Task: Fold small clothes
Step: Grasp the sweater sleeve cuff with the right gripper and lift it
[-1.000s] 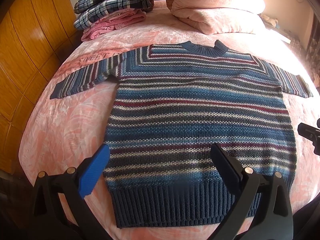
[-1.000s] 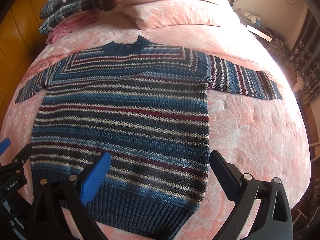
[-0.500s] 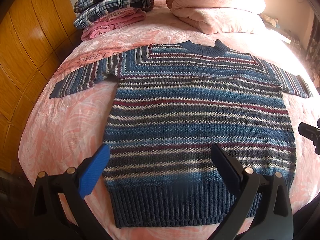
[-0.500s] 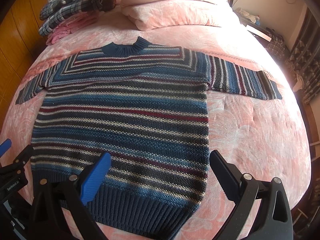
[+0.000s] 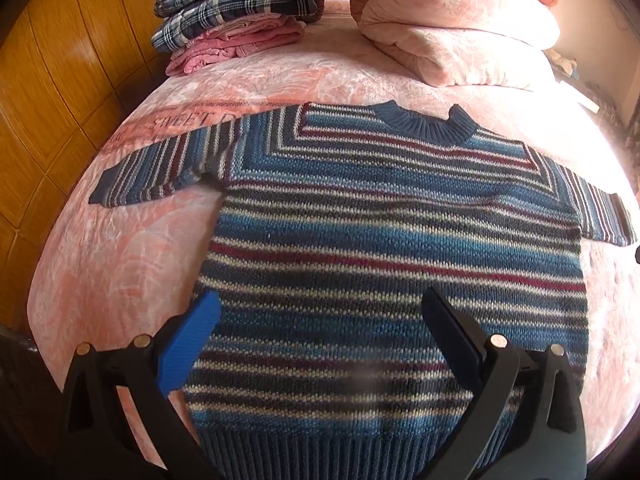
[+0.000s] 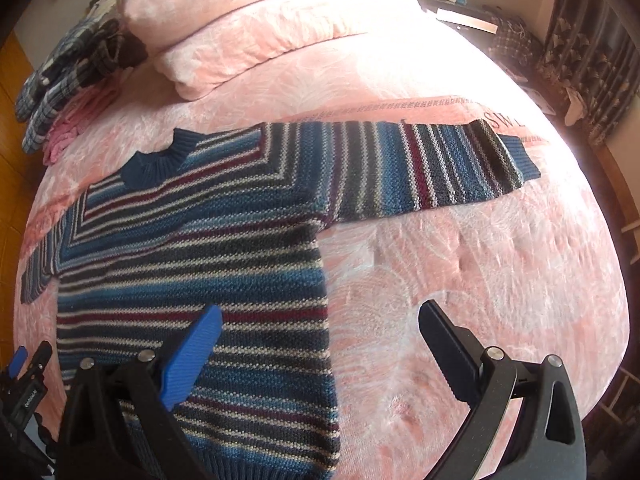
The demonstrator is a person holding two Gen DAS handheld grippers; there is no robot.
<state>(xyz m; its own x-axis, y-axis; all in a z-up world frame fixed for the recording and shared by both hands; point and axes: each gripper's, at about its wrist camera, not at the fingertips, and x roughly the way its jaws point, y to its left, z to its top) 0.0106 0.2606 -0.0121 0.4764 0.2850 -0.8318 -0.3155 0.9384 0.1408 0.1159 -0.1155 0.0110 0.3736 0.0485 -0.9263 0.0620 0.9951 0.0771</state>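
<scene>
A striped sweater (image 5: 384,248) lies flat and face up on a pink bed (image 5: 120,264), both sleeves stretched out to the sides, its collar (image 5: 428,124) pointing away from the tools. The left tool (image 5: 320,320) hovers over the sweater's lower body with its fingers spread wide and nothing between them; the blue-padded finger (image 5: 188,344) sits over the garment's left edge, the black one over the knit nearer the middle. The ribbed hem (image 5: 320,452) lies just beneath and behind this tool.

The right tool (image 6: 320,328), likewise spread and empty, straddles the sweater's right side edge: its blue finger (image 6: 192,356) is above the stripes, its black finger (image 6: 448,348) above bare bedcover. The right sleeve (image 6: 424,168) extends ahead and to the right of this tool, well apart from it. The left tool's tip shows at the lower left of the right wrist view.

Beyond the collar, a folded pink quilt (image 5: 452,28) rests at the head of the bed, with a stack of folded clothes (image 5: 240,12) to its left.
</scene>
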